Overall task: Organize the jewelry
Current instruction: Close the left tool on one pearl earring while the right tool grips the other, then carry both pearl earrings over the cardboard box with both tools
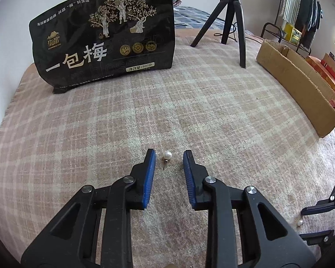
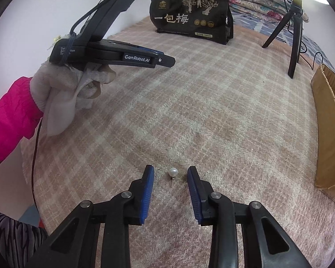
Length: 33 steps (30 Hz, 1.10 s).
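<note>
A white pearl stud earring (image 1: 167, 155) lies on the pink checked blanket (image 1: 122, 122), just ahead of and between the blue-padded fingers of my open left gripper (image 1: 169, 155). A second pearl earring (image 2: 173, 171) lies the same way between the fingers of my open right gripper (image 2: 170, 170); it also shows small at the lower right of the left wrist view (image 1: 300, 223), beside the right gripper's fingers (image 1: 317, 207). Neither gripper touches its earring. The left gripper body (image 2: 114, 53), held by a gloved hand, shows raised at the left of the right wrist view.
A black snack bag (image 1: 105, 35) stands at the back of the blanket. A black tripod (image 1: 232, 22) stands to its right. A long cardboard box (image 1: 301, 82) runs along the right edge. A clothes rack (image 1: 301, 17) stands beyond it.
</note>
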Each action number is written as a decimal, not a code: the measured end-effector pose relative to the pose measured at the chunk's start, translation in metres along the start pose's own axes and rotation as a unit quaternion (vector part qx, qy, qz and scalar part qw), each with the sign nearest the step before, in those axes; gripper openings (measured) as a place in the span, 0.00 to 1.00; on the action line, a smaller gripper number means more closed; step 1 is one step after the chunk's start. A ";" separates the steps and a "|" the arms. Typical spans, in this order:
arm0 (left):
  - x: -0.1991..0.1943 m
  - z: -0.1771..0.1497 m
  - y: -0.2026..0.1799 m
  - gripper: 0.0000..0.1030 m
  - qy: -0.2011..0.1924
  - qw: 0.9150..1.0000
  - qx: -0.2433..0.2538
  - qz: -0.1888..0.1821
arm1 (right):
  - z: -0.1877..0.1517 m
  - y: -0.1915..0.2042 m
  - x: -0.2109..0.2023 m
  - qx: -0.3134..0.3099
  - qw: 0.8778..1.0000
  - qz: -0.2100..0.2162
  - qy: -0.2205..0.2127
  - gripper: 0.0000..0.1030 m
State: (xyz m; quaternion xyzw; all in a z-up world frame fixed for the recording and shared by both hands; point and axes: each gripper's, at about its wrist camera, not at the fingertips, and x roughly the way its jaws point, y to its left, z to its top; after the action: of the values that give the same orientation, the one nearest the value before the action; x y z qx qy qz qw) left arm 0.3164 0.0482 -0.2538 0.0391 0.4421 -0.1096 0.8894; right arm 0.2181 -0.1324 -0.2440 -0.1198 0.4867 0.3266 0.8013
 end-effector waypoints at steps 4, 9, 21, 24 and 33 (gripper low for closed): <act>0.004 -0.002 -0.001 0.21 0.001 1.000 0.001 -0.001 | 0.000 0.001 0.002 -0.002 1.000 -0.001 0.002 0.30; 0.008 -0.001 -0.004 0.07 0.003 1.000 0.015 -0.001 | 0.000 0.001 0.003 -0.005 1.000 -0.004 0.003 0.26; 0.010 0.001 -0.005 0.06 0.000 1.000 0.015 0.004 | 0.000 -0.002 0.004 0.004 1.000 0.002 0.003 0.13; 0.010 0.001 -0.005 0.06 -0.001 1.000 0.016 0.005 | 0.000 -0.004 0.005 0.010 1.000 -0.001 0.001 0.07; -0.002 0.002 0.000 0.06 -0.013 1.000 0.006 0.009 | 0.002 -0.005 -0.005 0.015 1.000 -0.006 -0.014 0.06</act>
State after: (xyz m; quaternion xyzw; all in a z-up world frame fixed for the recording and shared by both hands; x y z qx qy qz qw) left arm 0.3165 0.0481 -0.2511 0.0471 0.4292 -0.1050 0.8958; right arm 0.2208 -0.1372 -0.2398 -0.1060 0.4798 0.3163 0.8114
